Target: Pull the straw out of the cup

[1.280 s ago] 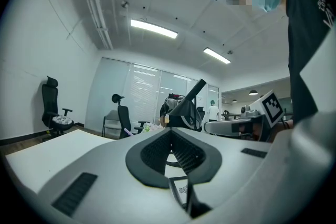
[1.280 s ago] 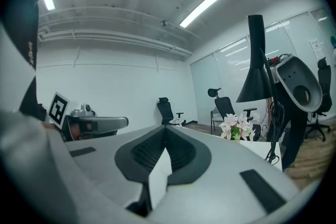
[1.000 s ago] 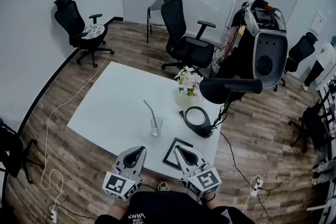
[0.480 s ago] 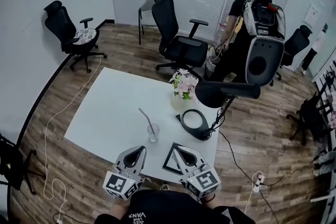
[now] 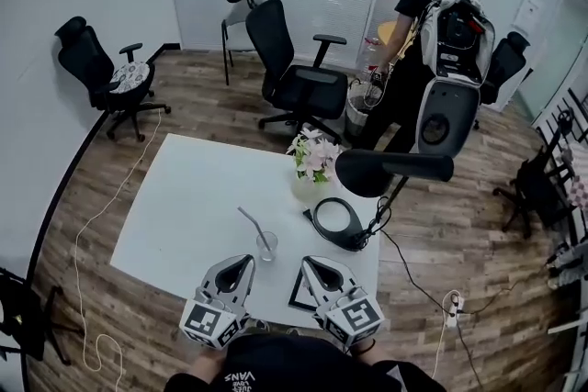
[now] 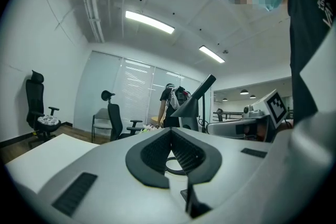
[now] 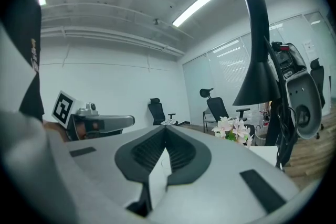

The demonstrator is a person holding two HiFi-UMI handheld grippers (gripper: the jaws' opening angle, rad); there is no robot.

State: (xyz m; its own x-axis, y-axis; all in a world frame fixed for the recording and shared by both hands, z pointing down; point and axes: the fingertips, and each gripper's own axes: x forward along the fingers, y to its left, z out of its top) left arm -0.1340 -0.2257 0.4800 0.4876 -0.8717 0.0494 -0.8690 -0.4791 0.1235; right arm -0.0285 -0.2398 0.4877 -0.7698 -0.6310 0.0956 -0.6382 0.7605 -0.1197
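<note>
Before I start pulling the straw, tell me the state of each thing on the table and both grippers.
Cup: upright on the table.
Straw: leaning inside it, not yet pulled out.
Left gripper: shut, empty.
Right gripper: shut, empty.
Flower vase: upright.
Desk lamp: standing, light unclear.

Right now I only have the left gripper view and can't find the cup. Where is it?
Observer: Head view shows the cup on the white table, just beyond the tip of the left gripper and a bit toward the right gripper.
Operator: What's in it?
Observer: The straw stands in it, leaning up-left in that view, away from the desk lamp.
Operator: Right side free?
Observer: Right gripper view shows its jaws together, nothing between them.
</note>
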